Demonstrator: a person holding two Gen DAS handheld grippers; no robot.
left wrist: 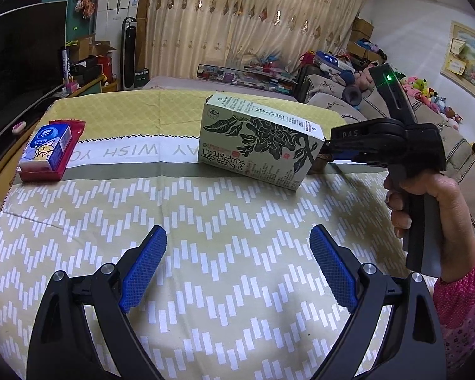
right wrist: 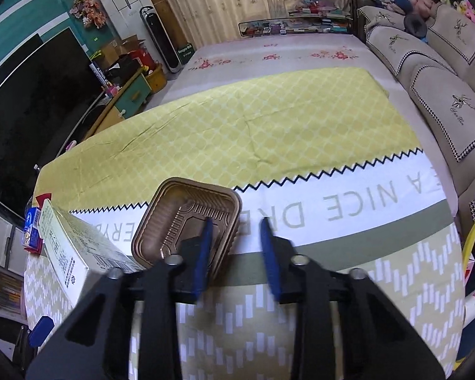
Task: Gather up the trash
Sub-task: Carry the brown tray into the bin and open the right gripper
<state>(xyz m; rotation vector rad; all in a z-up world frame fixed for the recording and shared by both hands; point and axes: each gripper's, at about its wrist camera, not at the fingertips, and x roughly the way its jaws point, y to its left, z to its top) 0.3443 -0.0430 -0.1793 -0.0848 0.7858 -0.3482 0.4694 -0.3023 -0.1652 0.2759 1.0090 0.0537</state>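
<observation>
Both grippers stood agape: the left gripper (left wrist: 237,264) wide over the tablecloth (left wrist: 205,221); the right gripper (right wrist: 236,237) straddled the brown tray's (right wrist: 180,218) rim.

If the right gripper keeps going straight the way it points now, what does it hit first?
Probably the brown plastic tray. The right gripper has its jaws open, with the left jaw already over the tray's near right rim; the right jaw points at bare tablecloth. Height above the tray is unclear.
</observation>
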